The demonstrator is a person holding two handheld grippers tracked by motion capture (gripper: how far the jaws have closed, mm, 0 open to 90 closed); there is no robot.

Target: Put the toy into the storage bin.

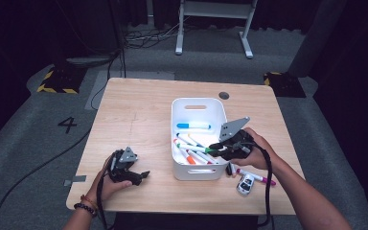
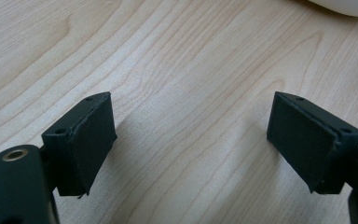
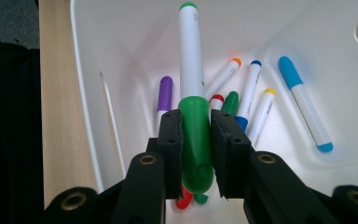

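High view: looked down on a light wooden table (image 1: pixel 139 120) with a white bin (image 1: pixel 199 108) standing near its middle. Held the right gripper (image 1: pixel 216 146) over the bin's right rim, clamped on the cap end of a green-capped marker (image 1: pixel 194 148) that lay across the bin's opening, above a loose heap of other markers (image 1: pixel 194 125). Just right of the bin, on the table, lay a pink-capped marker (image 1: pixel 256 176) and a small white toy car (image 1: pixel 245 184), touching or nearly so. Rested the left gripper (image 1: pixel 141 176) on the table at the near left, well apart from the bin, gripped by a hand (image 1: pixel 106 184) with bead bracelets at the wrist.

Left gripper view: showed the two black jaws standing wide apart over bare wood grain, nothing between them; a curve of the bin at the top right edge.

Right gripper view: showed the jaws pressed together on the green cap, the marker's white barrel pointing away over the bin's floor. Below lay purple, orange, red, green, dark blue, yellow and light blue capped markers.
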